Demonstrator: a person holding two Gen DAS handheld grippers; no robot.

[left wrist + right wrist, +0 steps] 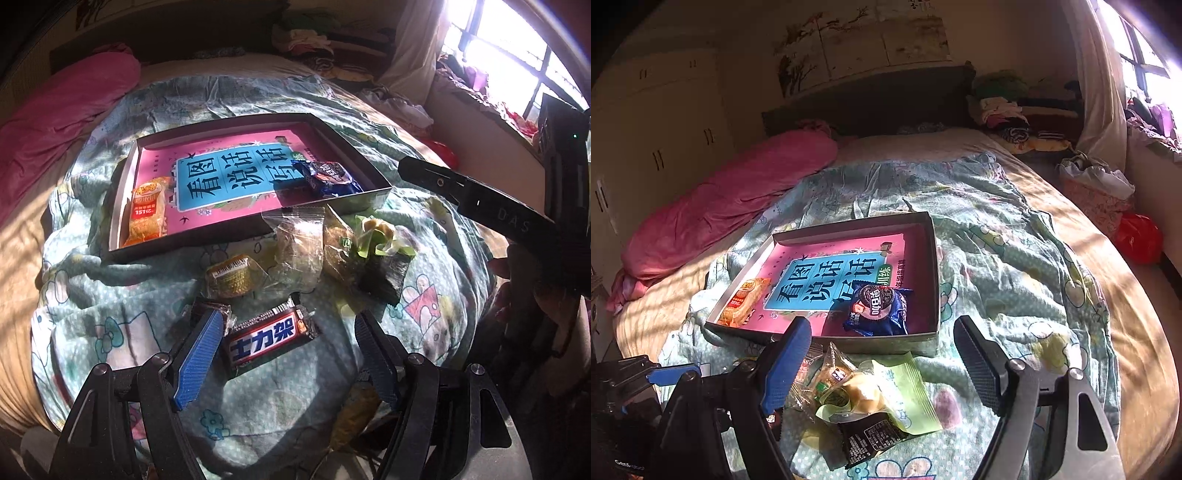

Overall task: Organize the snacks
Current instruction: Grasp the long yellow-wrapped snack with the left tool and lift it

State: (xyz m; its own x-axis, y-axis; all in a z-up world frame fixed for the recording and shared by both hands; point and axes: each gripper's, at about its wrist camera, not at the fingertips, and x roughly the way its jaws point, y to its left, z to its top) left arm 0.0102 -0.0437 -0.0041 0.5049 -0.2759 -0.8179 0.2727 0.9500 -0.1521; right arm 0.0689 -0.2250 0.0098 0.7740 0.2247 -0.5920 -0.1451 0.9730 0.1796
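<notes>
A: Where do your fingers stand?
B: Your left gripper [291, 325] is spread wide around the chocolate bar [271, 338] on the bed [258, 417], not clamped. Your right gripper [882, 339] gapes above the loose snack pile [864, 402].
A: The box [932, 266]?
B: Holds a blue cookie pack [877, 306] and an orange cake [744, 301].

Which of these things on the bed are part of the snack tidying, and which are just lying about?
Part of the job:
box
Oreo packet
orange snack packet
Snickers bar
loose snack pile

Just lying about:
pink blanket
clothes pile
red bag
</notes>
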